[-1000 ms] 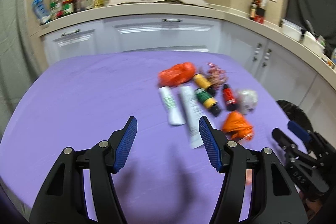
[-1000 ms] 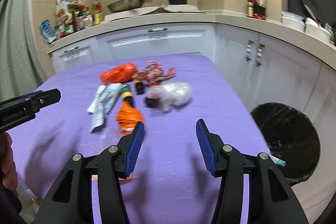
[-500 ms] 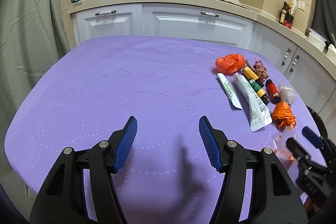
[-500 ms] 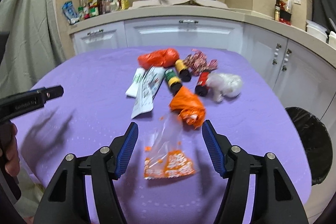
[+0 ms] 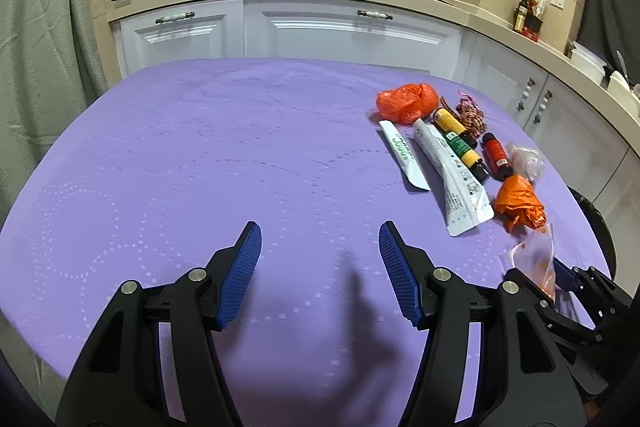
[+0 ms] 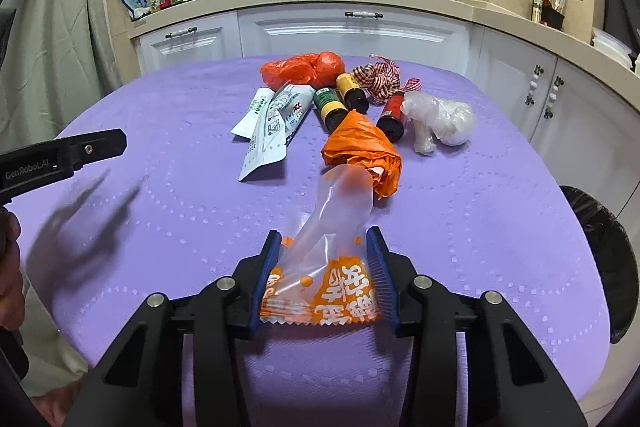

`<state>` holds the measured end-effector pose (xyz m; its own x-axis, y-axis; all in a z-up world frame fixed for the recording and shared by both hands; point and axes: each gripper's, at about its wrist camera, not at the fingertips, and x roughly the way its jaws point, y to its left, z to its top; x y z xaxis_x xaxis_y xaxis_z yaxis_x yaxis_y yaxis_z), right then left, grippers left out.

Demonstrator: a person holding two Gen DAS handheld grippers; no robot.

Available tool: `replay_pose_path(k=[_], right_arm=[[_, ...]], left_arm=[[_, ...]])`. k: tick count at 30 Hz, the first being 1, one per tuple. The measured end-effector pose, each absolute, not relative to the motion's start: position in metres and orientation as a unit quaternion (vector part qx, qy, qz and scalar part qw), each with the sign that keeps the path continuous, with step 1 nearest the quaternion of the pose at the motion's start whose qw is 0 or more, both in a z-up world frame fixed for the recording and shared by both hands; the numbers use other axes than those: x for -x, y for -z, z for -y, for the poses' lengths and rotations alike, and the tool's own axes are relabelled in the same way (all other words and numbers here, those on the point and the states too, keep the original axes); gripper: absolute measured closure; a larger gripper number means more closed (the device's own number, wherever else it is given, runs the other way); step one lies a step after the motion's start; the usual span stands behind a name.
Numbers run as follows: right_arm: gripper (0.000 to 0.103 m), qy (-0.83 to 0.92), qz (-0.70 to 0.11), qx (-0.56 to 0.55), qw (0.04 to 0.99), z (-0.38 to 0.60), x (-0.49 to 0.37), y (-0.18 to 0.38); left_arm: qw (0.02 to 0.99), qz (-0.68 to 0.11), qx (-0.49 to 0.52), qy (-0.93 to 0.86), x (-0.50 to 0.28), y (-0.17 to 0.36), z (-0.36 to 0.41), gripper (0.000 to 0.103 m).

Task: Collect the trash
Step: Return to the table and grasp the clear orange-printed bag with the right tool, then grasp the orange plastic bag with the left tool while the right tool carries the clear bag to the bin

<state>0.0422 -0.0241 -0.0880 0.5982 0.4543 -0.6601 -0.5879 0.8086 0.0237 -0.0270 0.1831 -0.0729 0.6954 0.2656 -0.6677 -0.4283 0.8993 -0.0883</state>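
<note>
Since a moment ago, right gripper (image 6: 322, 251) fingers have closed on the snack wrapper (image 6: 320, 291), seen clearly only by right wrist; left gripper (image 5: 320, 247) fingers gape wide over bare purple tabletop (image 5: 200, 167).

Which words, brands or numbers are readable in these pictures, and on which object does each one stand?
"GenRobot.AI": on the side of the left claw.
"ACC": on the large white tube.
Orange snack wrapper in the right claw: large white Chinese characters, upside down, not legible.
Small white tube: green letters, too blurred.
Bottle labels: too small.

Bare purple table (image 5: 200, 167) spreads open leftward; the trash cluster (image 6: 340, 99) crowds its far right.
</note>
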Motion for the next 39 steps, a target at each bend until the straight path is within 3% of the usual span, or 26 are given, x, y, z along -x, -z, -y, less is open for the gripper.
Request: replay_pose_path(k=[2,3,39], right_arm=[[0.067,-0.295,-0.339,0.099,0.888,0.025,-0.041,0.086],[0.076,-0.296,-0.340,0.101,0.887,0.026,-0.041,0.085],[0.076,-0.160,-0.329,-0.015,0.931,0.173,-0.096,0.069]], left_arm=[[0.914,-0.341,0.118,-0.185,0.026,0.073,-0.179,0.043],[0.914,-0.341,0.118,-0.183,0.025,0.072,-0.177,0.043],[0.927,-0.368,0.031,-0.060,-0.083,0.081,-0.033,0.043]])
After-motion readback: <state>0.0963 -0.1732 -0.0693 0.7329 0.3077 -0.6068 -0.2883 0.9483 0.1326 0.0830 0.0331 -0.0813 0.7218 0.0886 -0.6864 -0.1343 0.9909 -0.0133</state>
